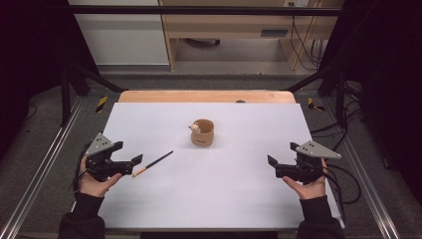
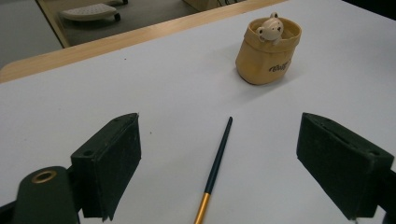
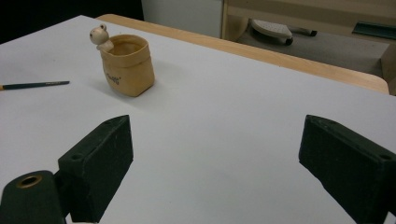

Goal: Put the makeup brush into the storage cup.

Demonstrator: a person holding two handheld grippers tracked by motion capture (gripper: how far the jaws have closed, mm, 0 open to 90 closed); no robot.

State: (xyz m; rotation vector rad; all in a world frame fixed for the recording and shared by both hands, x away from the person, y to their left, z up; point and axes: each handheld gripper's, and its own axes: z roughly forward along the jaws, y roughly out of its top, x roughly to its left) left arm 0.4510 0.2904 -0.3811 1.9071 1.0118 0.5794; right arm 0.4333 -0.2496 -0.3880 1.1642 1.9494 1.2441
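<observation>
A: Looking down from the high view, white table point(image 1: 209, 199), person's hands at both near corners. Left gripper point(image 1: 133, 162) in the left hand point(image 1: 94, 181), jaws wide apart, nothing between them.

B: What's closest to it?

A: Brush point(image 1: 153, 164), thin dark handle with a gold-orange end. Lies flat on the table, slanted, gold end nearest the left gripper's jaw tips, just beside them; can't tell if it touches. In the left gripper view the brush point(image 2: 215, 169) runs up between the two black jaws but well clear of both pads, dark tip pointing toward the cup.

B: The cup?

A: Tan cup point(image 1: 202, 133), upright near the table's middle, a little toward the far edge. Small pale animal figure point(image 1: 195, 128) perched on its rim. Dark lettering on the side, too small to read. Cup and brush are apart.

B: Right side?

A: Right gripper point(image 1: 271, 166) in the right hand point(image 1: 311, 186), jaws also spread wide, empty, over bare table. Well apart from the cup. Right gripper view has the cup point(image 3: 128, 65) upper left, brush point(image 3: 35, 85) at the left edge.

B: Background?

A: Wooden table edge point(image 1: 206, 96) beyond the white surface, grey floor past it.
</observation>
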